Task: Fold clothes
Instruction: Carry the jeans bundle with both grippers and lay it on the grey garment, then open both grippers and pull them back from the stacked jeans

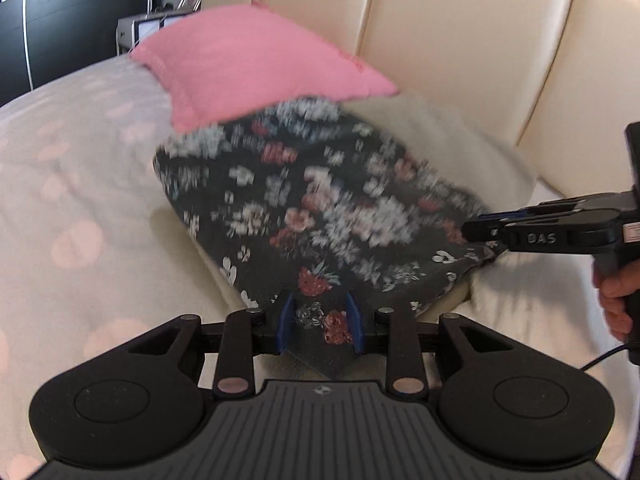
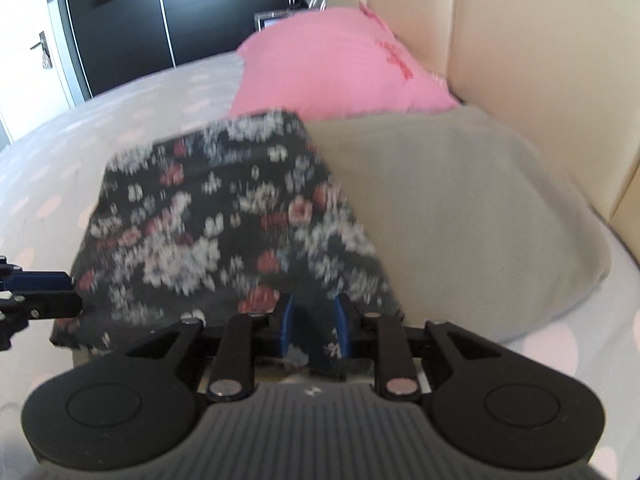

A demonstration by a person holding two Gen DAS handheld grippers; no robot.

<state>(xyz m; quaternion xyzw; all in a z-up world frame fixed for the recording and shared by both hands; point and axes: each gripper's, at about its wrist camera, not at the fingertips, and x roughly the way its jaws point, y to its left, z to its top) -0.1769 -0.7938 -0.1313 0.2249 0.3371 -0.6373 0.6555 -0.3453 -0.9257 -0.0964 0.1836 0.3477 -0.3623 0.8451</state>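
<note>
- Two grippers are seen at the near edge of the dress (image 1: pixel 320 200), one at each near corner.
- The dress (dark, with flowers) is laid on the bed (image 1: pixel 60 184), partly on a grey pillow (image 2: pixel 460 208), just in front of a pink pillow (image 1: pixel 248 64).
- The left gripper (image 1: pixel 320 322) is a little spread; cloth is seen between its blue pads (image 1: pixel 286 320), but no squeeze can be made out.
- The right gripper (image 2: pixel 314 326) is a little spread too, with a corner of cloth lying loosely between its pads (image 2: pixel 287 326).
- A hand (image 1: pixel 616 292) is seen on the right gripper's handle.
- One fold looks done: the dress is shaped like a neat, flat block.
- More folding may be left, or only the letting go; it cannot be told, since the pictures are blurred.
</note>
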